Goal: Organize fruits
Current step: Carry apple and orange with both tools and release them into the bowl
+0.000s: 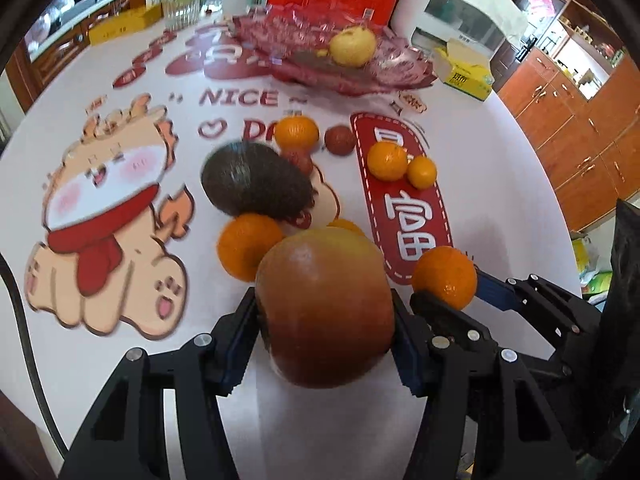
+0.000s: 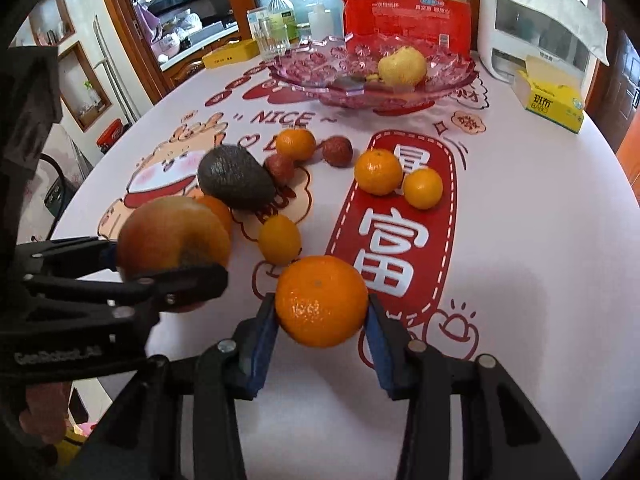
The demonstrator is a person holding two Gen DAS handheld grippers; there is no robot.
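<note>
My left gripper is shut on a red-yellow apple, held above the table; it also shows at the left of the right wrist view. My right gripper is shut on a big orange, also seen in the left wrist view. On the table lie a dark avocado, several small oranges and two reddish-brown fruits. A pink glass fruit bowl at the far side holds a yellow pear.
Behind the bowl stand a red package, bottles and glasses, and a white appliance. A yellow tissue box lies at the right, a flat yellow box at the far left. The table edge curves at right.
</note>
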